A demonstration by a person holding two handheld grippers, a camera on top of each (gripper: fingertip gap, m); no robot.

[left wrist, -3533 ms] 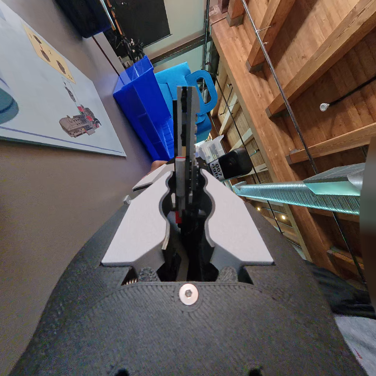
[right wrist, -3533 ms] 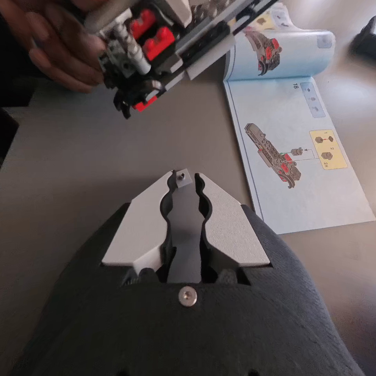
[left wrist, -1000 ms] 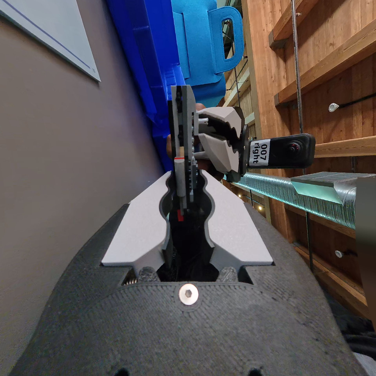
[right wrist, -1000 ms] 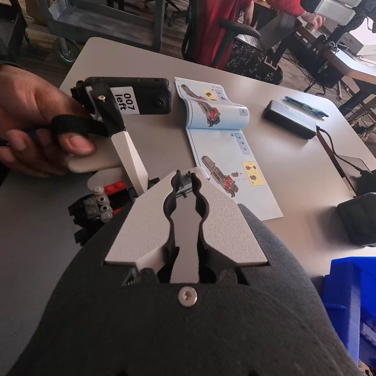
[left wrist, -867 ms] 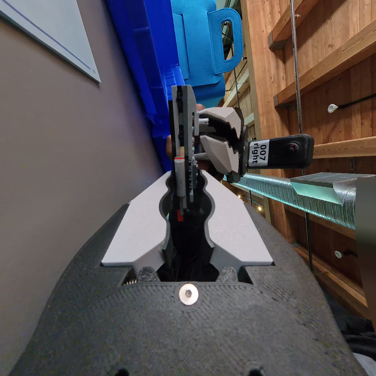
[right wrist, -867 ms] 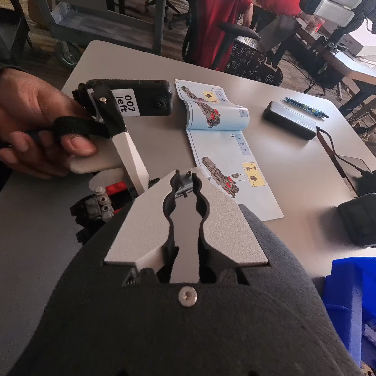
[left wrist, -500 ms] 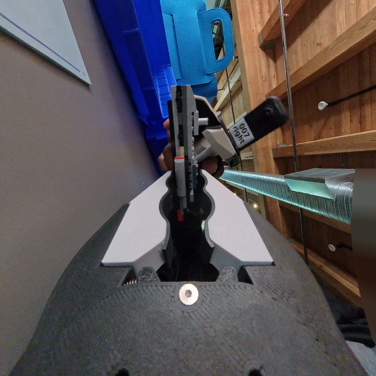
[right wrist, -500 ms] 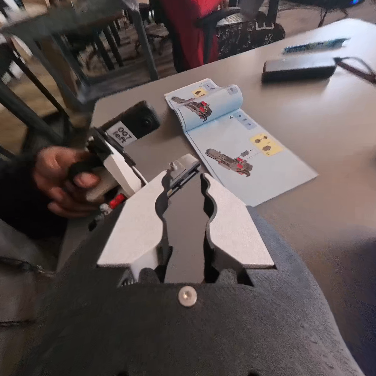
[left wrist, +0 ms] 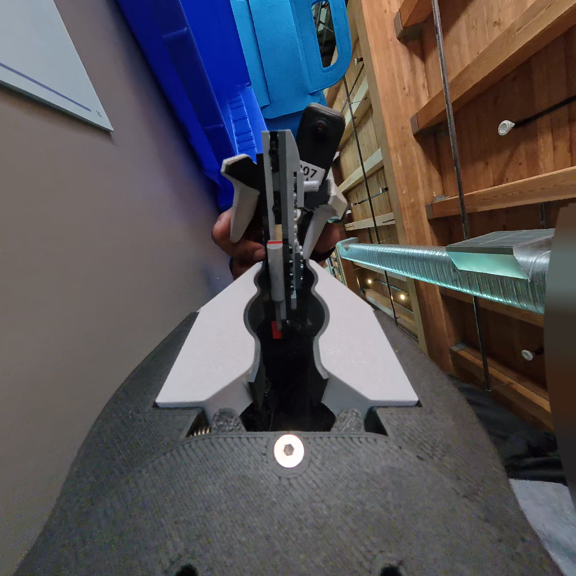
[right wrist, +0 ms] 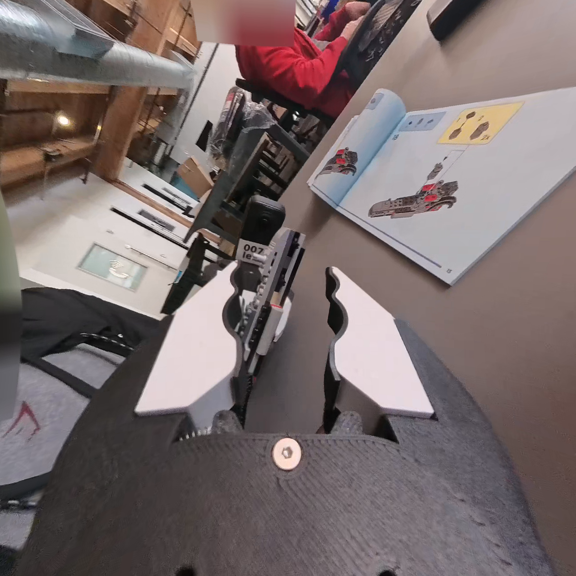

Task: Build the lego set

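My left gripper point(left wrist: 285, 269) is shut on the grey, black and red lego model point(left wrist: 279, 187), held edge-on above the table. A small pale peg point(left wrist: 311, 185) sticks out of the model's right side. My right gripper point(right wrist: 280, 268) is open and empty. Its fingers stand on either side of the model's far end point(right wrist: 274, 280), with the model close to the left finger. In the left wrist view the right gripper point(left wrist: 271, 244) faces me with a finger point(left wrist: 240, 199) on each side of the model, and a hand behind it.
An open instruction booklet point(right wrist: 436, 174) lies on the grey table point(right wrist: 467, 343) to the right. A blue bin point(left wrist: 187, 93) and a light blue felt bag point(left wrist: 290, 46) stand beyond the model. A person in red point(right wrist: 296, 71) sits at the far side. Tip to tip, the grippers are about 5 cm apart.
The right gripper has opened and swung round, so its fingers now straddle the model's end. The small grey piece it held is no longer between its fingers. The left gripper keeps its hold.
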